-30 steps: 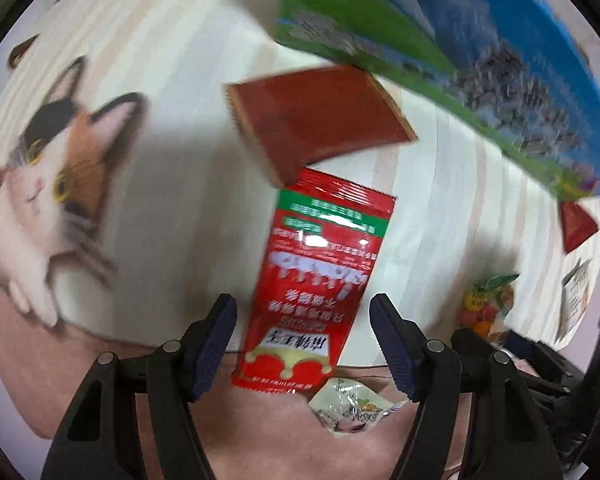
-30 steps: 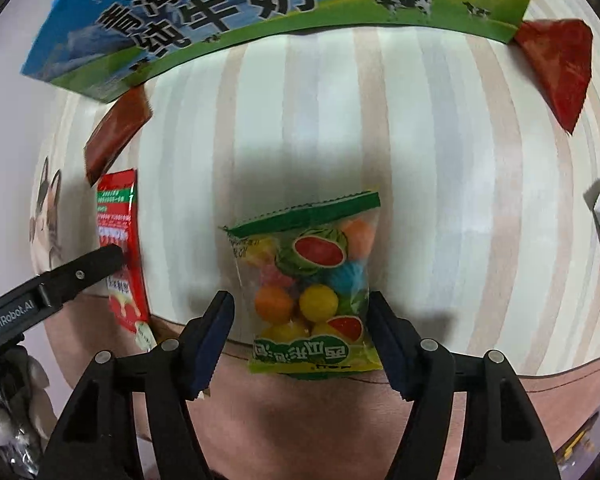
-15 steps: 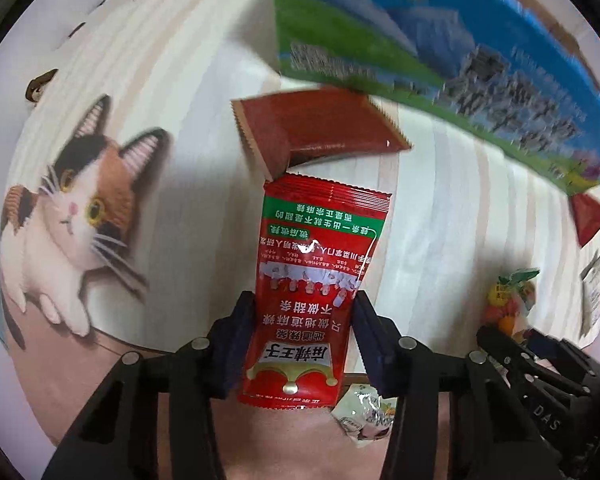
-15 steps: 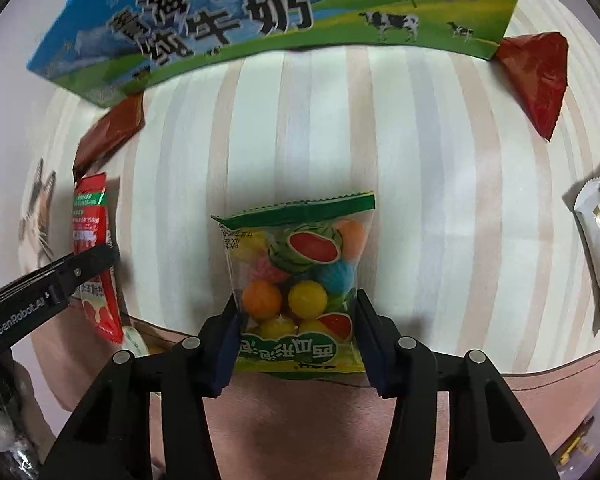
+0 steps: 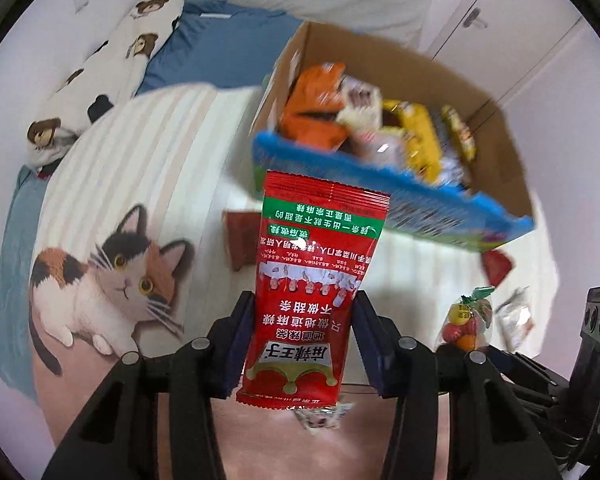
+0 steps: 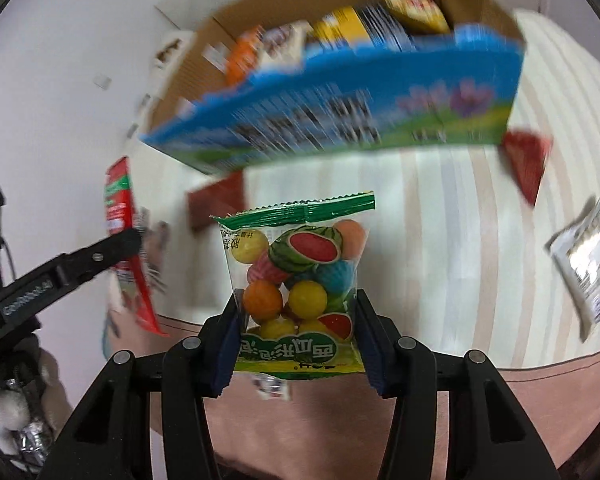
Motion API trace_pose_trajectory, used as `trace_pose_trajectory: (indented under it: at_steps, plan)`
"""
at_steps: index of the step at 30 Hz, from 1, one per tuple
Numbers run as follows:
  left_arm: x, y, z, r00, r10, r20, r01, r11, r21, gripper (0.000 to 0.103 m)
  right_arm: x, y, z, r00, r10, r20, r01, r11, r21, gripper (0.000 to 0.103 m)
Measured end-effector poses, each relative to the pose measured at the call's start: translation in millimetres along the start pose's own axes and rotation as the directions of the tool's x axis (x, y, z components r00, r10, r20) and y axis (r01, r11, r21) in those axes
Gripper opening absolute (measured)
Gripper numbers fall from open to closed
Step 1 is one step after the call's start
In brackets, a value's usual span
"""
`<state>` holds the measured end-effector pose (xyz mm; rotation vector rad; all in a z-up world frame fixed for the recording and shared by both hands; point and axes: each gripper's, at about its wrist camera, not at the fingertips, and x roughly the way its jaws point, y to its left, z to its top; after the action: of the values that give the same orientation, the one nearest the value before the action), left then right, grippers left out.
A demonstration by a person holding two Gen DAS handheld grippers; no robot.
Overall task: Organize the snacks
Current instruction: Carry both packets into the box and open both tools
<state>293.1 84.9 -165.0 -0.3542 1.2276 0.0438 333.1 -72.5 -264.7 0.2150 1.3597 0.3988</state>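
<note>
The open-topped cardboard box with a blue printed front (image 5: 400,196) is crowded with orange, yellow and white snack packets (image 5: 380,120); bare room shows only along its brown right inner wall. On the striped blanket (image 6: 440,240) before it lie a dark red packet (image 6: 218,200), a red triangular packet (image 6: 526,160) and a white sachet (image 6: 588,264), with bare cloth between them.

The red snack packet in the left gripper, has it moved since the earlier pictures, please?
Yes. The red snack packet lay on the striped blanket; now it hangs lifted above it, toward the box.
</note>
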Motion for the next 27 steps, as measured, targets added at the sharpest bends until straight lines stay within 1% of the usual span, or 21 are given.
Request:
trace_pose_trajectory:
  at_steps: [1, 2, 3, 6, 9, 10, 11, 12, 13, 15, 16, 18, 20, 21, 22, 24, 25, 27]
  plan:
    - [0, -8, 5, 1.000, -0.010, 0.005, 0.010, 1.000, 0.005, 0.045, -11, 6, 4, 1.000, 0.016, 0.018, -0.016, 1.000, -0.010, 0.054]
    - [-9, -13, 11, 1.000, -0.028, 0.015, 0.028, 1.000, 0.013, 0.045, -20, 9, 7, 0.999, 0.029, 0.030, -0.028, 0.999, -0.015, 0.054]
    - [-14, -20, 15, 0.999, -0.041, 0.019, 0.041, 0.999, 0.024, 0.045, -26, 4, 19, 0.999, 0.039, 0.038, -0.038, 0.999, -0.016, 0.054]
    - [-17, -38, 42, 0.997, -0.074, 0.019, 0.073, 0.996, 0.054, 0.045, -52, 9, 39, 0.995, 0.059, 0.074, -0.058, 0.998, -0.025, 0.054]
    - [-18, -52, 68, 0.996, -0.085, 0.017, 0.083, 0.993, 0.086, 0.045, -81, 0, 60, 0.993, 0.039, 0.113, -0.036, 0.999, -0.026, 0.054]
    - [-16, -59, 82, 0.996, -0.086, 0.015, 0.084, 0.991, 0.101, 0.045, -86, -3, 73, 0.991, 0.023, 0.130, -0.020, 0.999, -0.025, 0.054]
    - [-14, -65, 93, 0.996, -0.084, 0.012, 0.083, 0.991, 0.110, 0.045, -86, -5, 78, 0.990, 0.014, 0.140, -0.011, 1.000, -0.021, 0.054]
    - [-12, -67, 99, 0.996, -0.085, 0.009, 0.084, 0.990, 0.116, 0.046, -90, -8, 90, 0.988, 0.002, 0.156, 0.000, 1.000, -0.014, 0.054]
    - [-7, -72, 115, 0.997, -0.077, 0.002, 0.077, 0.989, 0.128, 0.046, -89, -9, 103, 0.986, -0.011, 0.165, 0.013, 1.000, -0.013, 0.054]
    - [1, -75, 132, 0.998, -0.056, 0.004, 0.055, 0.990, 0.132, 0.046, -94, -16, 122, 0.982, -0.034, 0.186, 0.035, 0.999, -0.001, 0.054]
    - [8, -78, 147, 0.999, -0.042, -0.005, 0.043, 0.989, 0.139, 0.046, -96, -20, 132, 0.980, -0.046, 0.191, 0.046, 0.999, 0.006, 0.054]
    - [19, -78, 163, 1.000, -0.026, -0.014, 0.028, 0.991, 0.129, 0.046, -96, -26, 149, 0.979, -0.063, 0.196, 0.060, 0.998, 0.025, 0.054]
    - [39, -78, 183, 0.999, -0.009, -0.044, 0.015, 0.992, 0.127, 0.046, -86, -34, 168, 0.980, -0.083, 0.182, 0.076, 0.996, 0.045, 0.054]
    - [46, -78, 187, 0.998, -0.009, -0.057, 0.016, 0.992, 0.127, 0.046, -80, -38, 175, 0.980, -0.092, 0.175, 0.084, 0.995, 0.053, 0.054]
    - [62, -77, 196, 0.996, -0.004, -0.088, 0.015, 0.992, 0.123, 0.046, -73, -40, 181, 0.981, -0.105, 0.163, 0.097, 0.994, 0.054, 0.054]
    - [80, -76, 201, 0.993, 0.004, -0.116, 0.008, 0.995, 0.104, 0.046, -58, -44, 190, 0.981, -0.134, 0.139, 0.128, 0.990, 0.051, 0.054]
    - [95, -75, 204, 0.990, 0.010, -0.143, 0.004, 0.995, 0.098, 0.046, -51, -46, 193, 0.981, -0.150, 0.125, 0.145, 0.988, 0.048, 0.054]
    - [112, -74, 203, 0.985, 0.013, -0.175, 0.003, 0.996, 0.092, 0.046, -38, -50, 197, 0.979, -0.180, 0.101, 0.176, 0.983, 0.041, 0.054]
